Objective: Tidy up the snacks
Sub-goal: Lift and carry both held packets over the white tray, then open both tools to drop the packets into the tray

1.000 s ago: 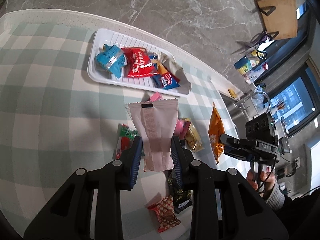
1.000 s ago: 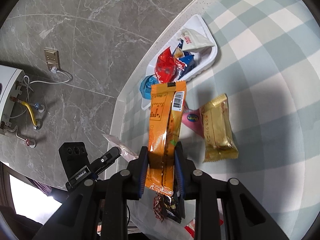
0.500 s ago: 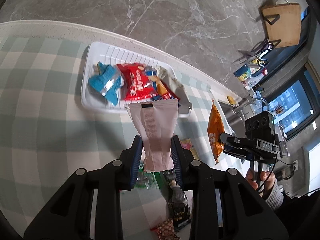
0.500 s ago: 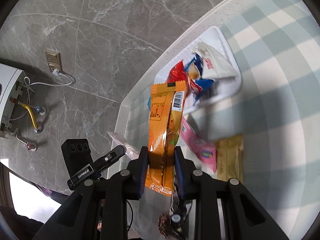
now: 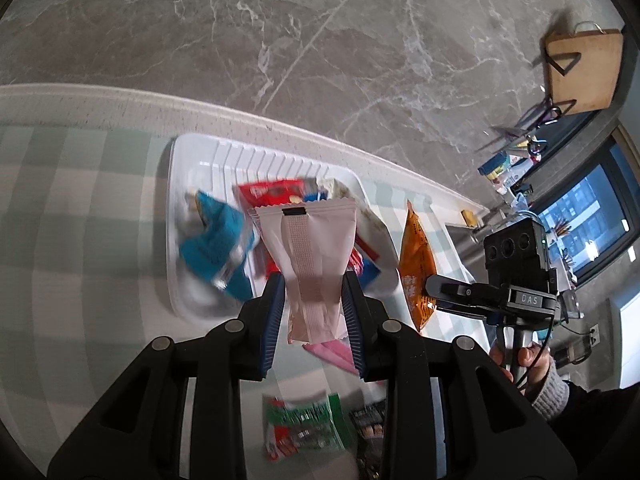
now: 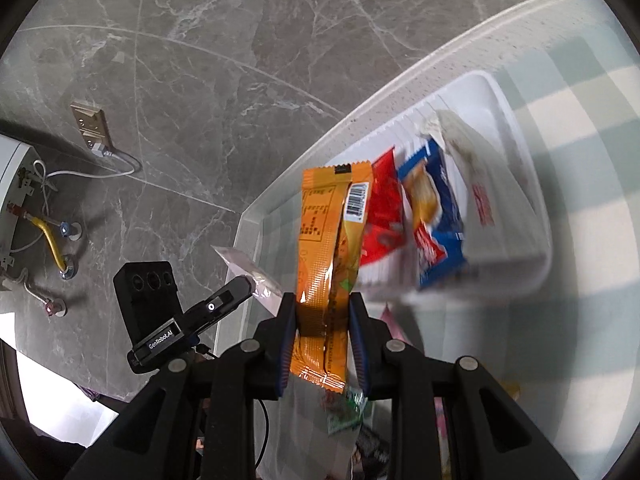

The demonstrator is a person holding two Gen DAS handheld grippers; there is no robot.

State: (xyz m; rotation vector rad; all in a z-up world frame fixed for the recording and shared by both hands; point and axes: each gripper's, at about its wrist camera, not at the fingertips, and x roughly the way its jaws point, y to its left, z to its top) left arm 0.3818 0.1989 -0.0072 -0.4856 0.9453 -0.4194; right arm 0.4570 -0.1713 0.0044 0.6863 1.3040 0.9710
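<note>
A: left gripper [image 5: 314, 304] status?
B: clamped on a pale pink packet [image 5: 308, 256], pads on both its sides, packet upright above the white tray [image 5: 192, 152]

A: right gripper [image 6: 323, 334]?
B: clamped on an orange packet [image 6: 330, 264], barcode side facing the camera, hanging over the tray's near end. In the left view it sits just right of the tray

A: tray contents?
B: blue packet [image 5: 216, 248], red packet [image 6: 382, 216], blue-and-orange packet [image 6: 430, 208], white packet [image 6: 480, 184]. Blurred, no more detail

A: still loose on the checked cloth [image 5: 80, 208]?
B: pink packet [image 5: 334, 354] below the left jaws, green packet [image 5: 306, 428], a dark one [image 5: 366, 420] beside it
</note>
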